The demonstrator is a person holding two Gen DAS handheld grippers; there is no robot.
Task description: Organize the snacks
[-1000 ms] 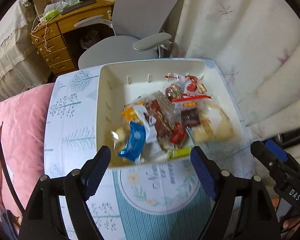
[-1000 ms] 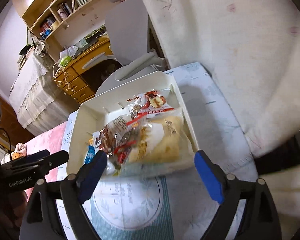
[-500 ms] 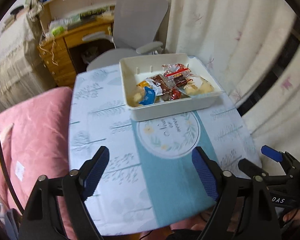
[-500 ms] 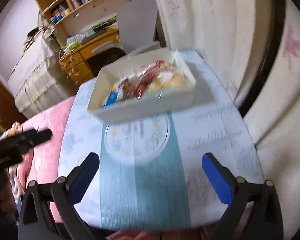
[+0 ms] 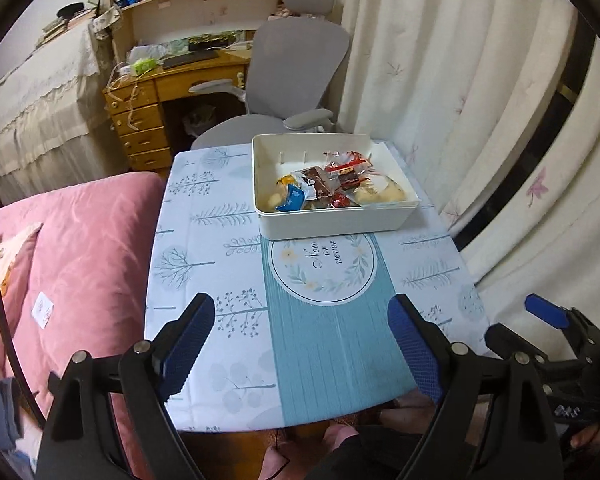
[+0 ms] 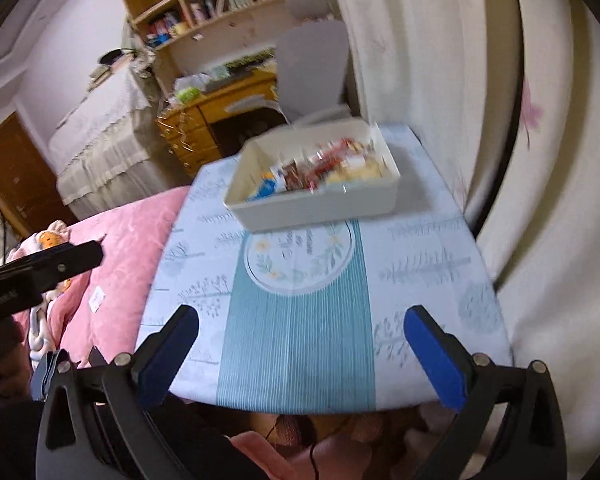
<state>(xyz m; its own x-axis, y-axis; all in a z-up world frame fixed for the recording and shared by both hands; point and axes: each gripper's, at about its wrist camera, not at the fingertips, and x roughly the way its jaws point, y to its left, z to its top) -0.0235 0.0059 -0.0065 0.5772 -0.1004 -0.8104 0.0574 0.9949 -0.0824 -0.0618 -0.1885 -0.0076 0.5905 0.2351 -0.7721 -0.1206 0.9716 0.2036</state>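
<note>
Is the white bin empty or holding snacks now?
Holding snacks: the white bin has wrapped packets piled against its near wall, with bare floor showing at the back.

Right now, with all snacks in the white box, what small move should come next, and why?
Probably none toward the snacks: they lie inside the white box, the table around it is bare, and both the left gripper and right gripper are open and empty. Rest them.

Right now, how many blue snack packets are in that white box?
1 that I can see: a blue packet at the box's near left corner, beside the brown wrappers. Others may be buried under the pile.
</note>
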